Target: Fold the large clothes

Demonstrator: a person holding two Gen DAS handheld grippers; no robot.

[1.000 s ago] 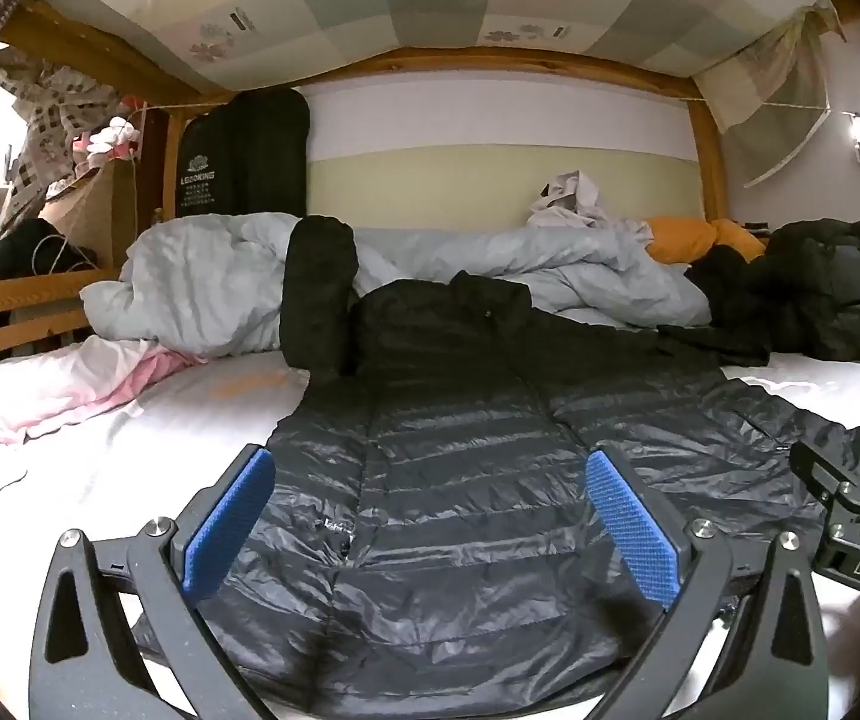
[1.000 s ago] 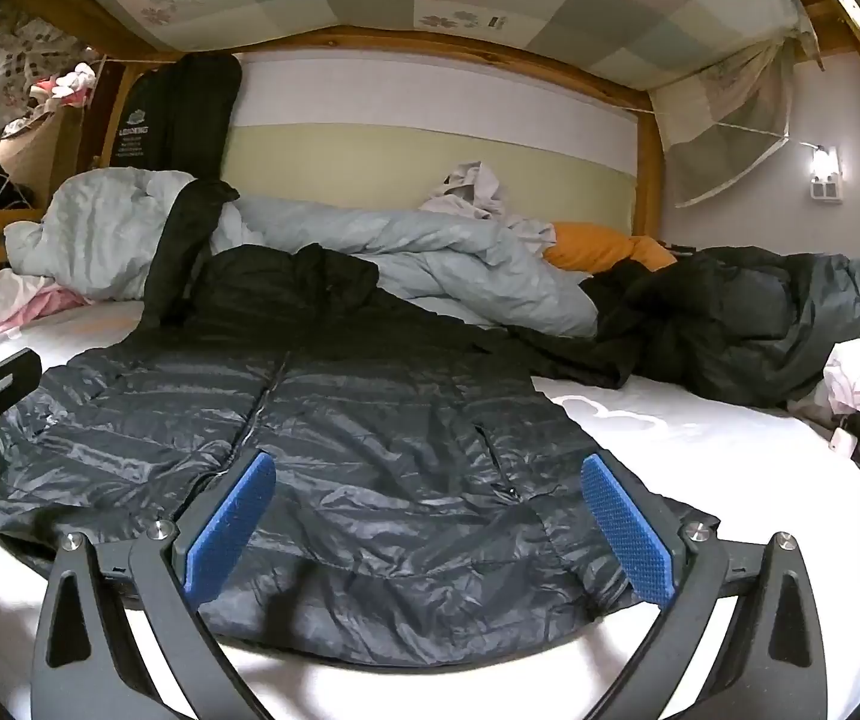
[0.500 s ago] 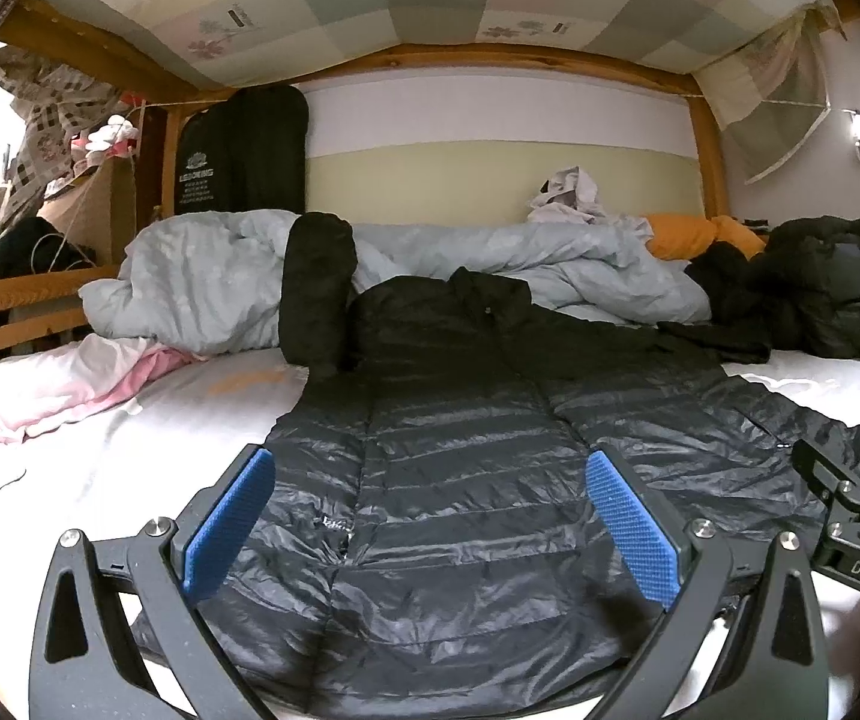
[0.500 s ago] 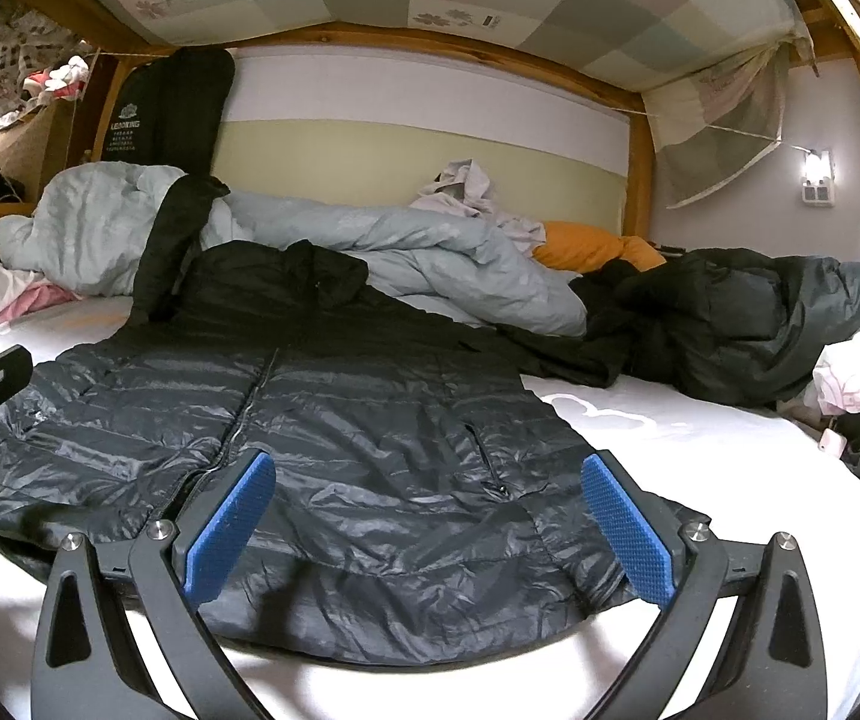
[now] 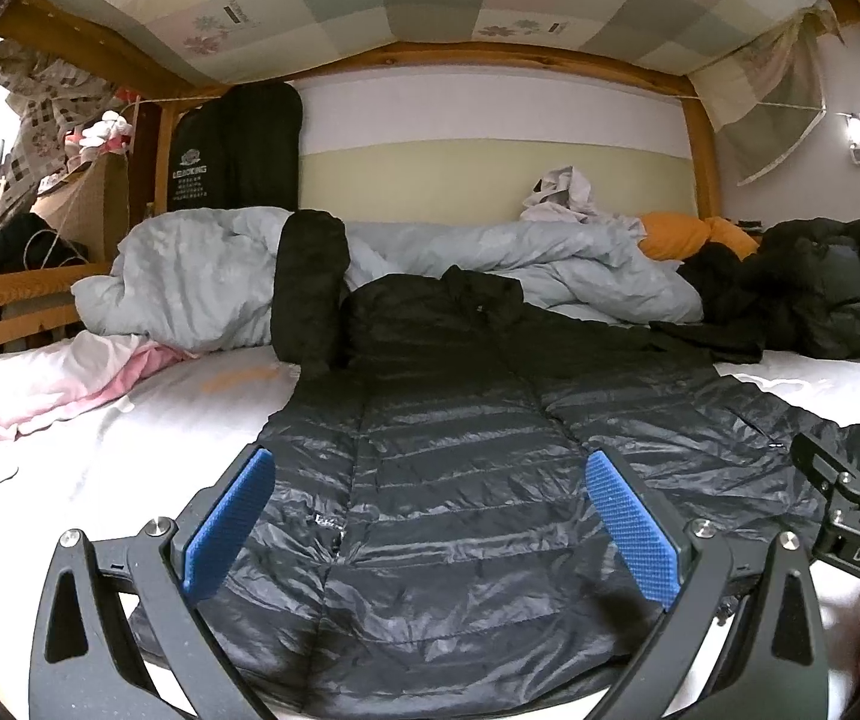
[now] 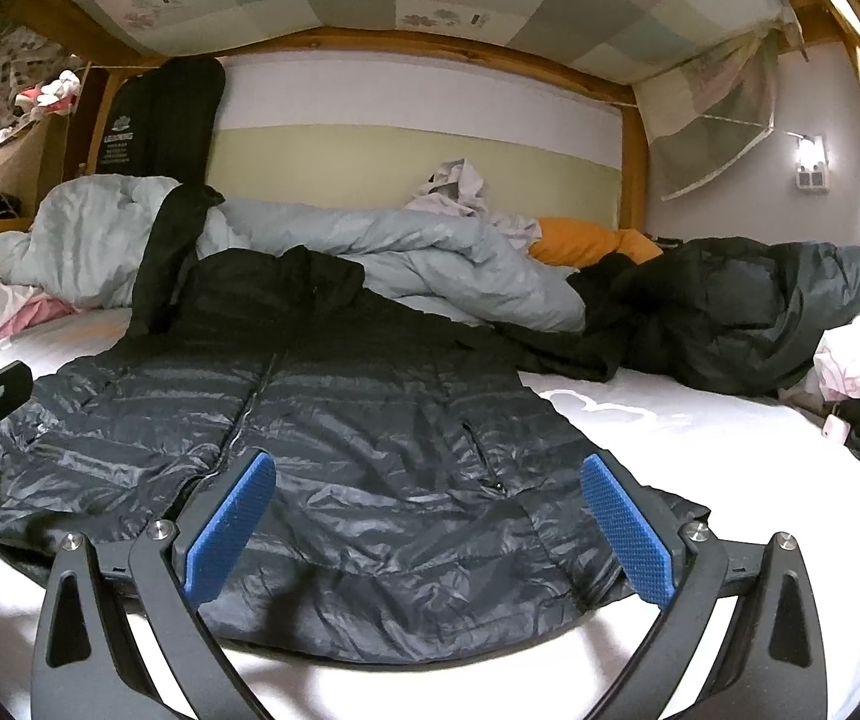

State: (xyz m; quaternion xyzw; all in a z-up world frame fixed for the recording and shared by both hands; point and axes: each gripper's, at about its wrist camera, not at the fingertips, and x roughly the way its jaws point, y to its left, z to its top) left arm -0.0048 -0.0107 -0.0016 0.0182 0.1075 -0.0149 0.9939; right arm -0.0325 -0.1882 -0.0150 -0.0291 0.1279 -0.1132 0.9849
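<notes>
Both grippers, left (image 5: 430, 531) and right (image 6: 426, 531), spread wide, empty, above jacket (image 5: 460, 480) hem at 6 o'clock. Jacket judged light, puffy, slick; pinch hem corners or side seam.

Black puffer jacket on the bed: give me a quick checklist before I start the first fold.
1. Black puffer jacket spread flat on the white sheet, front up: ok.
2. Left gripper open and holding nothing: ok.
3. Right gripper open and holding nothing: ok.
4. Hem within reach, just ahead of both grippers: ok.
5. Sleeves laid out flat: not ok. One sleeve rides up over the grey duvet; the other runs toward the dark coat pile.
6. Zipper fully closed: cannot tell.
</notes>
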